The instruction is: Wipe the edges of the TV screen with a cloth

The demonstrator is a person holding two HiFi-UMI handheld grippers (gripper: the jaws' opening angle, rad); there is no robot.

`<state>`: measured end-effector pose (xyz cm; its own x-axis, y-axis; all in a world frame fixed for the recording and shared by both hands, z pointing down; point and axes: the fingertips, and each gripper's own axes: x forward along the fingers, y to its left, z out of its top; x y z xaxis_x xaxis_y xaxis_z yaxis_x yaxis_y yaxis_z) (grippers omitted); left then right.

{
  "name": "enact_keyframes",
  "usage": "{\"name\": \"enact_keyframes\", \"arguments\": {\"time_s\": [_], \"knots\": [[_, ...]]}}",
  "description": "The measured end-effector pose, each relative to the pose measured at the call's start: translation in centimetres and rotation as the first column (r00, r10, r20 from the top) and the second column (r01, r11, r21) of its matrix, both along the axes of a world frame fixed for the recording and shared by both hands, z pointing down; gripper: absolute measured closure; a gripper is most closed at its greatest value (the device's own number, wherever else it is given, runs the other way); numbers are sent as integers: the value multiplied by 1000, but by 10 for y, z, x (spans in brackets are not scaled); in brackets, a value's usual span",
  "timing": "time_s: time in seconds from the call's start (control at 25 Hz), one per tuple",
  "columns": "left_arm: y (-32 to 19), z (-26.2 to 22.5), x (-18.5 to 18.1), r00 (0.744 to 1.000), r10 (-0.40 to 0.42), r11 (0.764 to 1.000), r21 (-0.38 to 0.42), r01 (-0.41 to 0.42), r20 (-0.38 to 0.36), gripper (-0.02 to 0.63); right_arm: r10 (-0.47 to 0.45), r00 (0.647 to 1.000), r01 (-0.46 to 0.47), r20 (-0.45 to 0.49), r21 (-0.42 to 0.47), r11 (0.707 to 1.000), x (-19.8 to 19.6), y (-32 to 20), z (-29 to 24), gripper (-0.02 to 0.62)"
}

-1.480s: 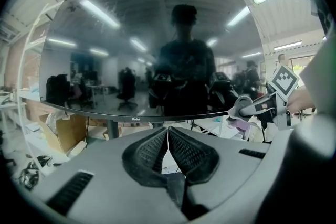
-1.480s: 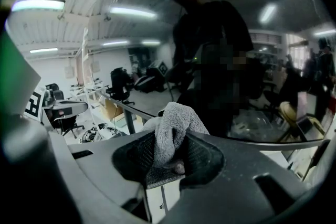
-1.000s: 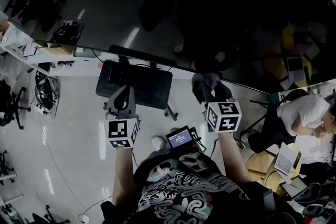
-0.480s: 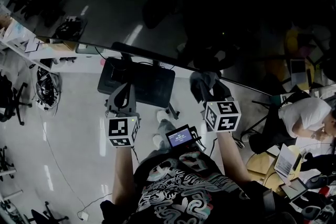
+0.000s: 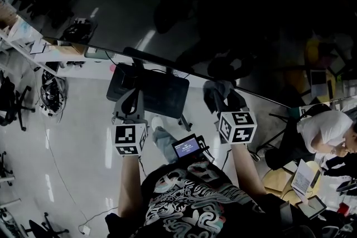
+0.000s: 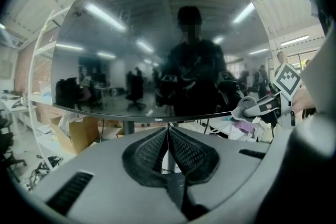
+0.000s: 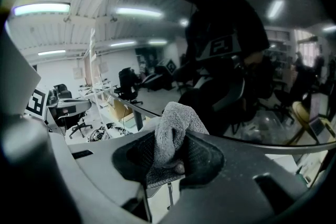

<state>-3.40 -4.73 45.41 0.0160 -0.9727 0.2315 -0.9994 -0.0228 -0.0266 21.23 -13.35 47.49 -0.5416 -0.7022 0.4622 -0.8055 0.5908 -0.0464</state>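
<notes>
Dark TV screen seen over pale office floor. Grey cloth clamped in right gripper — held at screen's lower edge. Left gripper closed on nothing — kept near, left of cloth.

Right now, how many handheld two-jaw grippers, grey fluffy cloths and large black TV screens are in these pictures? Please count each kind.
handheld two-jaw grippers: 2 (left gripper shut and empty, right gripper shut on the cloth)
grey fluffy cloth: 1
large black TV screen: 1
total: 4
</notes>
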Motion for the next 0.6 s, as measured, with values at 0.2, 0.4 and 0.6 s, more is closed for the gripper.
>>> {"name": "enact_keyframes", "arguments": {"time_s": [0.2, 0.4, 0.6], "knots": [[-1, 1, -7, 1000, -14, 1000, 3, 14, -6, 588, -7, 1000, 8, 18, -17, 1000, -8, 3, -4, 460], [-7, 4, -4, 1000, 9, 1000, 4, -9, -10, 588, -11, 999, 12, 37, -31, 999, -16, 3, -2, 460], [-13, 8, -4, 1000, 29, 1000, 6, -29, -5, 588, -14, 998, 16, 53, -27, 1000, -26, 3, -1, 460]]}}
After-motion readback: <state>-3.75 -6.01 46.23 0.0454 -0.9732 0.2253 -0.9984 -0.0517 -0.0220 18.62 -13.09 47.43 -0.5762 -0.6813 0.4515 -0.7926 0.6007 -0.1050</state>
